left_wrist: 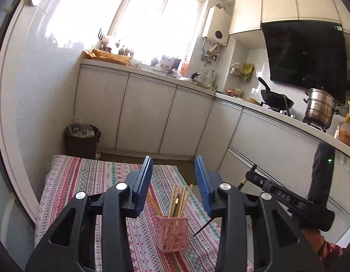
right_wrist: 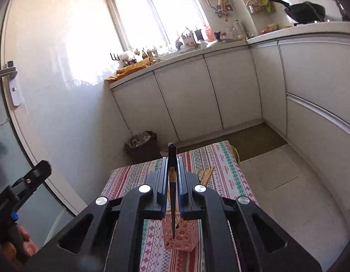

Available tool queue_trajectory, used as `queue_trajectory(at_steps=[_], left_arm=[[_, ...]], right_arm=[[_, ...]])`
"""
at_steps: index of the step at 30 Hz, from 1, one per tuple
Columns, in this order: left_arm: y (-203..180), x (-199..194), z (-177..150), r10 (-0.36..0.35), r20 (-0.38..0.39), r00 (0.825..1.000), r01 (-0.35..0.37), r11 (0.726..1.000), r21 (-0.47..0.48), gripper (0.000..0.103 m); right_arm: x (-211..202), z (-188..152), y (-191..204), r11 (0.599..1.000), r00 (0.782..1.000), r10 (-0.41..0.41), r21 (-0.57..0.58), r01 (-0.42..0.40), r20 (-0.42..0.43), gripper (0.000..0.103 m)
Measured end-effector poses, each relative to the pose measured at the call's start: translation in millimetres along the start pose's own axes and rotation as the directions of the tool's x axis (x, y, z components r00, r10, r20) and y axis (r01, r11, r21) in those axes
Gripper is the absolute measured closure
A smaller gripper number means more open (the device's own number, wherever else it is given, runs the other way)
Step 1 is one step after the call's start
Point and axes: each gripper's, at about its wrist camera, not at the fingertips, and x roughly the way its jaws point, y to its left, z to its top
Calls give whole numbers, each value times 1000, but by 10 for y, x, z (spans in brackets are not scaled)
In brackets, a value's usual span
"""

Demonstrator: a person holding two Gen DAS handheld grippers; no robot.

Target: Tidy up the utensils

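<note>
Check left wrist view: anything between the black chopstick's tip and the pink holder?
Only bare patterned tablecloth. The black chopstick, held by the right gripper, points down beside the pink holder, not inside.

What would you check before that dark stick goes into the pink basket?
1. Right gripper shut firmly on the black chopstick: ok.
2. Chopstick tip over the pink holder: ok in the right wrist view; the left shows it beside the holder, so cannot tell.
3. Holder upright on the tablecloth: ok.
4. Room among the wooden chopsticks: cannot tell.
5. Left gripper open and clear: ok.
</note>
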Motion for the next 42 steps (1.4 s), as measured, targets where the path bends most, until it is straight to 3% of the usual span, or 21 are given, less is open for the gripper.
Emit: queue_trajectory(at_steps=[6,11,15,22,25,27,29,31,33,34,36,38,42], left_arm=[[152,-79,62,12,15,1000,-12,999,-33,65],[201,-55,51,24,-6,1000,-24,998,-55,64],[175,-51,26,29,-8,1000,-29,999,-43,55],[70,119,-98,33,-87,996,-33,999,0,54],[30,99,-107,44,-72,996,-44,999,11,39],[23,49,-85,46,-50,998,-46,999,8,20],[45,-41,-42,42,-7,999,-42,999,-15,11],[148,-174,17,-14,63,998,19,996,-89,7],[359,-259,75,-105,110,988,127,969,-211,7],[462,-268,98,-102,112,989,128,955,-266,7],[626,-261,111,0,81,997,27,945,-327,7],[770,-224,98,113,31,993,-95,935,-342,7],[1021,-141,29,159,-51,986,-166,902,-398,7]], right_arm=[[-87,190,-54,999,997,12,38,-15,82,96],[-94,287,-48,1000,997,-6,24,4,81,95],[-119,249,-48,1000,997,-3,26,1,75,95],[-110,232,-48,1000,998,6,30,-7,59,95],[-133,200,-16,1000,998,7,25,-8,60,95],[-149,210,2,1000,998,9,27,-11,61,95],[-168,233,26,999,998,12,29,-13,60,95],[-208,240,52,999,998,14,29,-16,65,95],[-251,242,72,999,997,17,30,-19,71,95],[-267,227,80,999,997,18,31,-21,72,95],[-281,201,81,999,998,19,37,-21,68,95],[-260,180,74,999,998,16,42,-18,57,95],[-175,132,47,997,999,16,70,-18,33,92]])
